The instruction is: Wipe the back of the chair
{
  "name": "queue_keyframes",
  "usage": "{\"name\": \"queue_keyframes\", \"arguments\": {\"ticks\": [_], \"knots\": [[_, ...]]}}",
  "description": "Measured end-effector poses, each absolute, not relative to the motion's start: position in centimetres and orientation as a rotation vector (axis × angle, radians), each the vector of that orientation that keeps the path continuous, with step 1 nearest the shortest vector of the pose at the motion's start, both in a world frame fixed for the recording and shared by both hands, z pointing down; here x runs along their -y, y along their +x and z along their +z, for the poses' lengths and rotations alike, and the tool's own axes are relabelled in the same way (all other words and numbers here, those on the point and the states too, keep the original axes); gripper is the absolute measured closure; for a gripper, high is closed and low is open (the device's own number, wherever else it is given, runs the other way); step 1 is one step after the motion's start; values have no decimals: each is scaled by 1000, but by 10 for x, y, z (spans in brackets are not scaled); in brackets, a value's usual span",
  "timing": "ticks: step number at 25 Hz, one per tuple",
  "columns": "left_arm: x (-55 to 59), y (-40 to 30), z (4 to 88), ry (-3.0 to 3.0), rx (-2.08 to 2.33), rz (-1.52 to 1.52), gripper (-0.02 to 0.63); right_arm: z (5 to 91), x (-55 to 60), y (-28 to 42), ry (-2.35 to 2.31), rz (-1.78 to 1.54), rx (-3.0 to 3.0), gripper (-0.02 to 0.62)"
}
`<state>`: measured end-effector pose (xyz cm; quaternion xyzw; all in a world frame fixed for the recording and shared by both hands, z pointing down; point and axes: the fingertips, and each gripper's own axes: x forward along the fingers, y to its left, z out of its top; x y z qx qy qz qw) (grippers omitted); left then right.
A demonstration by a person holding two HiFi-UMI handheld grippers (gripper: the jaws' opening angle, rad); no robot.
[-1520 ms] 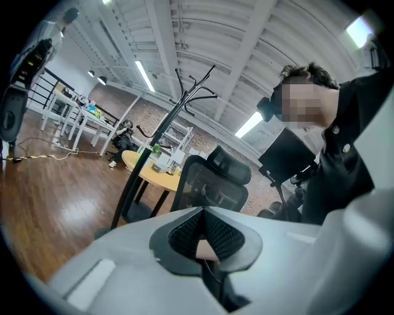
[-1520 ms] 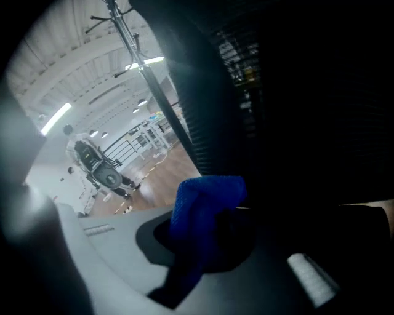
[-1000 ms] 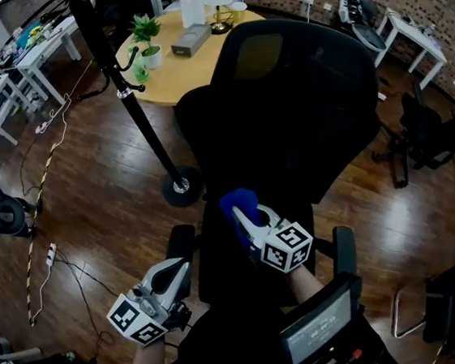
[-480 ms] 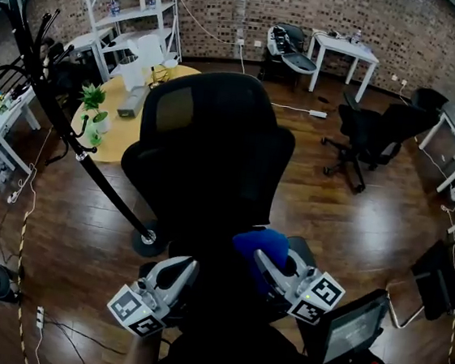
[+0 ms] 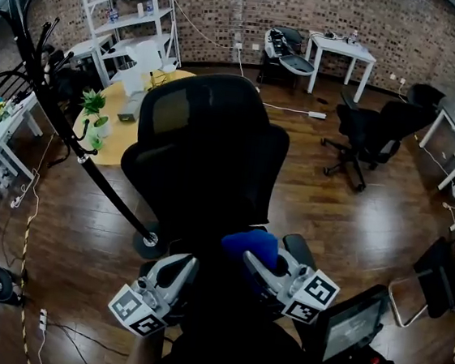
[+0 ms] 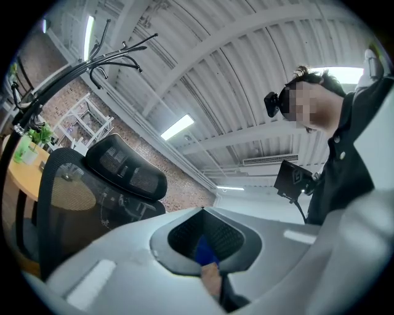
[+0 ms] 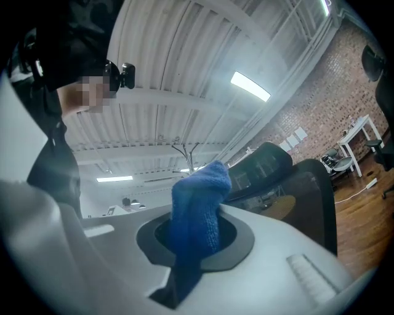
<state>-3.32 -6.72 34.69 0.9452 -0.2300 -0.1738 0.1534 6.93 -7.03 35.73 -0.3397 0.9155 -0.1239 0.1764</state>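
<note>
Right claw: pinched on a blue cloth, tuft poking up past the tips. Left claw: pressed together, holding nothing, low beside the right one. Black chair upright just ahead, with the cloth near its lower part and seemingly apart from it. Judged stage: cloth gripped and ready, no contact with the mesh back, no wiped patch to make out, and probably the whole back left to wipe.
</note>
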Motion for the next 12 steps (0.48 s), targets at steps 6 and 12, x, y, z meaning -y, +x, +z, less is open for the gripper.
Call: {"name": "queue_keyframes", "arguments": {"ticks": [6,12], "knots": [[63,-41,356,2696,692,-492,603,359,66,67,-938,-348,-2614,565],[60,-46,356,2684,710,-505,603,361,63,61,-922,-360,-2630,565]]}}
